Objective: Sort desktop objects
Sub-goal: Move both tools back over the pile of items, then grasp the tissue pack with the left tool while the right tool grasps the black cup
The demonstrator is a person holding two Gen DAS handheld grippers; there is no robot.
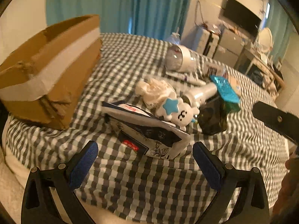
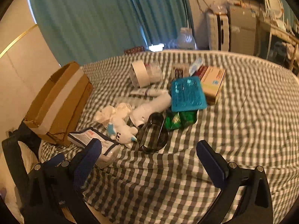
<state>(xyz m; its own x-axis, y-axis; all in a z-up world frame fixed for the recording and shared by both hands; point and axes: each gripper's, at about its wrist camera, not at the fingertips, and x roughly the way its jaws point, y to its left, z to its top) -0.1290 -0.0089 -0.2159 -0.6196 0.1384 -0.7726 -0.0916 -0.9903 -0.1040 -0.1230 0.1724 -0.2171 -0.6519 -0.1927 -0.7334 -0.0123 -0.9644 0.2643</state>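
Observation:
A pile of objects lies on the checkered tablecloth [image 1: 142,183]. A floral pouch [image 1: 147,130] lies nearest, just beyond my open, empty left gripper [image 1: 144,158]. Behind it are a white plush toy with a blue star [image 1: 177,112], crumpled tissue [image 1: 155,89], a white bottle [image 1: 201,93], a dark green bag [image 1: 213,117] and a teal glittery card [image 1: 224,87]. My right gripper [image 2: 149,156] is open and empty, in front of black sunglasses [image 2: 153,136], with the plush [image 2: 121,128], pouch [image 2: 93,138] and teal card [image 2: 186,93] beyond.
An open cardboard box [image 1: 48,71] stands at the table's left; it also shows in the right wrist view [image 2: 59,100]. A tape roll [image 2: 140,72], a clear jar [image 2: 155,71] and a yellow carton [image 2: 213,82] lie at the back. Teal curtains hang behind the table.

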